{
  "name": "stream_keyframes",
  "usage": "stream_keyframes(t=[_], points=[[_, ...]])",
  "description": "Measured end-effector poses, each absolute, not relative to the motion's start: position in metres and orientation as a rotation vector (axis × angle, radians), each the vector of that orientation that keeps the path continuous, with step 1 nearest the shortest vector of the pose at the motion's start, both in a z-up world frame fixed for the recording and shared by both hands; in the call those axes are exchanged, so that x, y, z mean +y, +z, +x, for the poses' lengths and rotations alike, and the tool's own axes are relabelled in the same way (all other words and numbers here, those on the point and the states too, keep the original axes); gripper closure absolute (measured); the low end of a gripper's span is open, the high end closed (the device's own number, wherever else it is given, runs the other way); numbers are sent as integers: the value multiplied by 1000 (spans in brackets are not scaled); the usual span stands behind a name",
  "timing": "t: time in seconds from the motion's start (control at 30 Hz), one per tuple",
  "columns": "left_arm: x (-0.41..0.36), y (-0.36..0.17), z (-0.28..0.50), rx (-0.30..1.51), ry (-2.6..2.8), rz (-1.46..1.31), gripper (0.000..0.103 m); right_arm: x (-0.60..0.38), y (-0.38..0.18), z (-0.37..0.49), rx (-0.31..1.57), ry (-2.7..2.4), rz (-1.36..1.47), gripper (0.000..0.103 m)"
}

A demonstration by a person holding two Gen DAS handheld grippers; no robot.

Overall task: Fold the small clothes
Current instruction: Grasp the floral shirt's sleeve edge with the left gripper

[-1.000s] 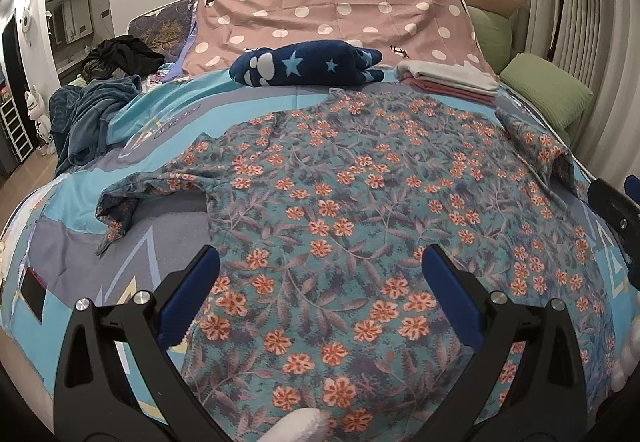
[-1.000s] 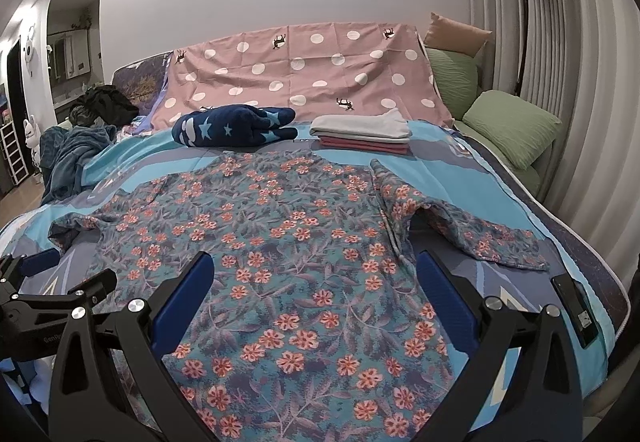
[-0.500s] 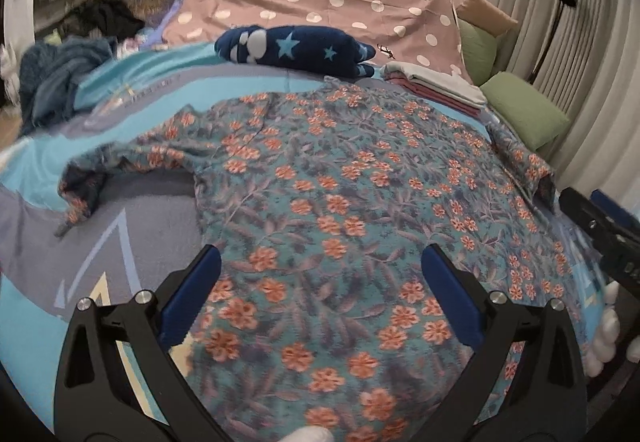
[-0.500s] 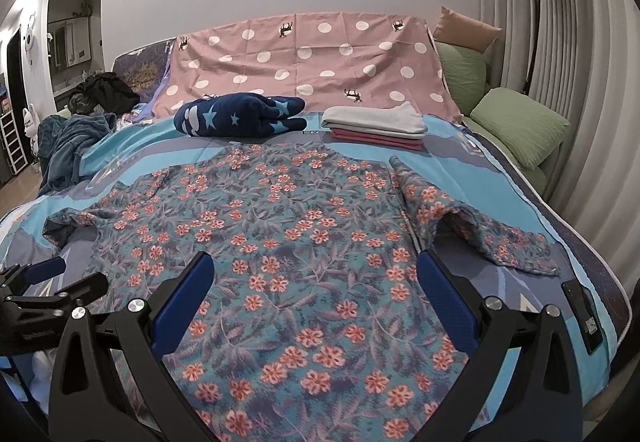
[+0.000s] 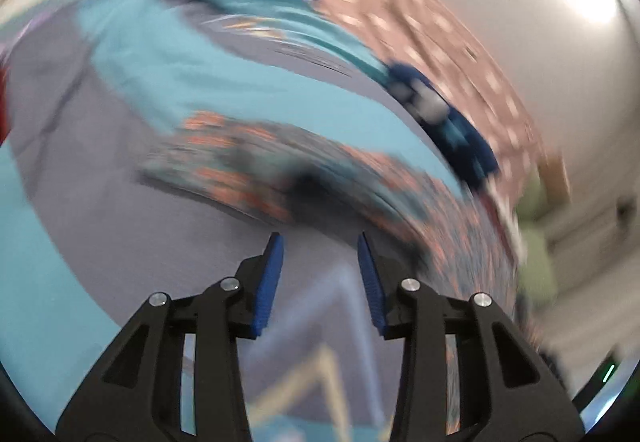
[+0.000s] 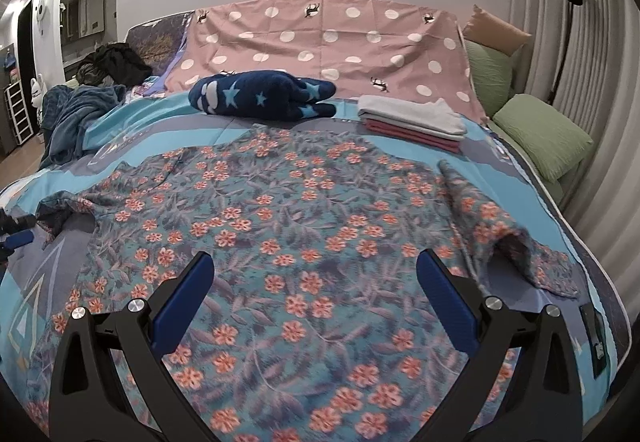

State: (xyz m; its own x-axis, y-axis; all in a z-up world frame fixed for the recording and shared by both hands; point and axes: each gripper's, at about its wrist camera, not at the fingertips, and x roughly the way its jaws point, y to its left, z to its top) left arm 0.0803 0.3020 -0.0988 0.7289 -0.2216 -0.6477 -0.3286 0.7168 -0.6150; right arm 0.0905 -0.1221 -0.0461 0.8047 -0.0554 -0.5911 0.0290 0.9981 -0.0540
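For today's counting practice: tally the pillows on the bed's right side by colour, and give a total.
Green pillows: 2
Tan pillow: 1
Total: 3

One floral shirt (image 6: 304,226), three pillows (image 6: 540,134)

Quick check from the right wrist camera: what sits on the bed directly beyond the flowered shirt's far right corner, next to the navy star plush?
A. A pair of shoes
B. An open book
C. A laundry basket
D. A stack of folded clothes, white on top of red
D: a neat folded stack, white over red, lies beside the navy star plush beyond the flowered shirt.
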Motion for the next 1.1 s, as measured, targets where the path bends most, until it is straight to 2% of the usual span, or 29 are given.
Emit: stream_keyframes(t=[0.27, 0.4, 0.53, 0.57, 0.6, 0.63, 0.67, 0.73, 0.8, 0.83, 0.87, 0.9, 1.0, 1.1], points=[[392, -172, 116, 842, 172, -1219, 68, -110, -51, 106, 652, -48, -60, 2], [402, -194, 124, 855, 202, -1313, 68, -108, -53, 109, 659, -55, -72, 2], [402, -190, 123, 869, 218, -1321, 67, -109, -53, 112, 660, -63, -63, 2], [401, -189, 121, 877, 223, -1326, 61, -109, -52, 112, 658, -62, -58, 2], [399, -185, 117, 891, 227, -1329, 43, -109, -52, 111, 656, -60, -56, 2], [401, -186, 113, 888, 229, -1327, 36, -109, -53, 111, 654, -58, -56, 2], [401, -184, 108, 879, 236, -1321, 31, -109, -54, 111, 655, -55, -57, 2], [402, -186, 104, 879, 254, -1307, 31, -109, -57, 112, 663, -48, -56, 2], [406, -194, 111, 857, 269, -1329, 36, -108, -60, 113, 673, -41, -51, 2], [410, -197, 115, 830, 283, -1324, 42, -108, -61, 113, 675, -38, -48, 2], [415, -200, 119, 810, 297, -1307, 80, -109, -61, 112, 674, -35, -44, 2], [418, -204, 122, 807, 296, -1315, 95, -109, -61, 111, 672, -34, -47, 2], [418, -198, 131, 781, 275, -1336, 96, -113, -57, 109, 650, -50, -69, 2], [404, -144, 155, 699, 183, -1203, 96, -124, -53, 111, 639, -72, -61, 2]])
